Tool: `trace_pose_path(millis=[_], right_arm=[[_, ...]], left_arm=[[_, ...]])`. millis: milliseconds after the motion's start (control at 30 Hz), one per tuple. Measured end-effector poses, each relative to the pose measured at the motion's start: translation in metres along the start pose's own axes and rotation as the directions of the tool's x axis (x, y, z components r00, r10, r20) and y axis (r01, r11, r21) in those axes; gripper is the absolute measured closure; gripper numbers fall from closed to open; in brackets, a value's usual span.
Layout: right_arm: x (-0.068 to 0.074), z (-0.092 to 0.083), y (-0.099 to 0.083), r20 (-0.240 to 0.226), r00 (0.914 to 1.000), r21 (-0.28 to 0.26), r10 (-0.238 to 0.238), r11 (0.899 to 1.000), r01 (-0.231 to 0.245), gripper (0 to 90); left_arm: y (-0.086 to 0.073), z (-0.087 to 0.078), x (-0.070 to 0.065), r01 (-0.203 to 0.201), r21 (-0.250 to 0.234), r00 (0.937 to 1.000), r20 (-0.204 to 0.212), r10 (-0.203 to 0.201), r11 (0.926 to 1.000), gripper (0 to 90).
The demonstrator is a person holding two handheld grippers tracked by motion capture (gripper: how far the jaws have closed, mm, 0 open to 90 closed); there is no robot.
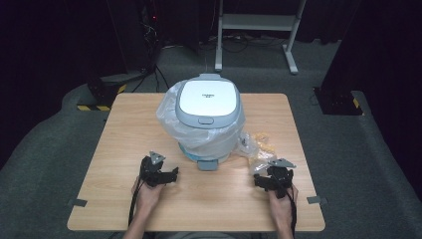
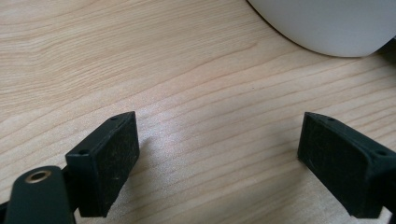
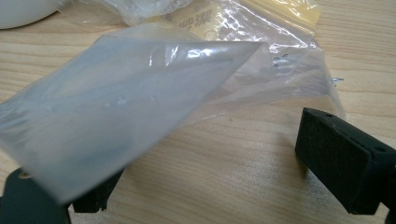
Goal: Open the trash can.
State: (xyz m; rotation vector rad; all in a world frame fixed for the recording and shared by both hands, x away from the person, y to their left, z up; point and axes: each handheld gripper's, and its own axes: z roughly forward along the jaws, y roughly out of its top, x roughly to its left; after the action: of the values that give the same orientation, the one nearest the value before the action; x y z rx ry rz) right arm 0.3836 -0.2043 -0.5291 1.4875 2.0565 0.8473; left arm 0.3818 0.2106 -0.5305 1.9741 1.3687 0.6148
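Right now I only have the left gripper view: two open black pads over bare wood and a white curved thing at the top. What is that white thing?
Observer: A white cooker with a grey lid, standing mid-table inside a clear plastic bag.
Operator: Where is the other tool?
Observer: The right tool sits near the table's right front, by a pile of small clear bags.
Operator: Is it holding any of them?
Observer: No. Its jaws stand open, and a clear bag flap lies over its left pad without being pinched.
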Motion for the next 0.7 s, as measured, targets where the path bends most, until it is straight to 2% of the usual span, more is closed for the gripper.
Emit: trace_pose_path(millis=[200, 300, 333, 467, 500, 567, 700], right_arm=[[0.000, 0.000, 0.000, 0.000, 1.0000, -0.001, -0.001, 1.000, 0.001, 11.3], [0.000, 0.000, 0.000, 0.002, 1.0000, -0.001, -0.001, 1.000, 0.001, 11.4], [0.000, 0.000, -0.001, 0.001, 1.0000, -0.001, -0.001, 1.000, 0.001, 11.4], [0.001, -0.001, -0.001, 0.004, 1.0000, -0.001, -0.004, 1.000, 0.004, 11.8], [0.001, -0.001, -0.001, 0.004, 1.0000, -0.001, -0.004, 1.000, 0.004, 11.8], [0.001, -0.001, -0.001, 0.004, 1.0000, -0.001, -0.005, 1.000, 0.005, 11.7], [0.001, -0.001, -0.001, 0.002, 1.0000, 0.000, -0.005, 1.000, 0.005, 11.8]], left_arm=[[0.000, 0.000, 0.000, -0.004, -0.006, 1.0000, 0.006, 0.004, 1.0000, 15.3], [0.000, 0.000, -0.001, -0.016, -0.008, 0.9999, -0.001, 0.016, 0.9998, 15.5], [0.000, -0.001, -0.004, -0.032, -0.012, 0.9995, 0.003, 0.032, 0.9994, 15.4], [0.002, 0.000, -0.010, -0.015, -0.034, 0.9975, 0.069, 0.017, 0.9993, 14.3], [0.002, 0.000, -0.010, -0.015, -0.034, 0.9975, 0.069, 0.017, 0.9993, 14.1], [0.002, 0.000, -0.015, 0.002, -0.037, 0.9931, 0.117, 0.002, 0.9993, 13.7], [0.003, 0.001, -0.019, 0.003, -0.033, 0.9898, 0.143, 0.002, 0.9995, 12.6]])
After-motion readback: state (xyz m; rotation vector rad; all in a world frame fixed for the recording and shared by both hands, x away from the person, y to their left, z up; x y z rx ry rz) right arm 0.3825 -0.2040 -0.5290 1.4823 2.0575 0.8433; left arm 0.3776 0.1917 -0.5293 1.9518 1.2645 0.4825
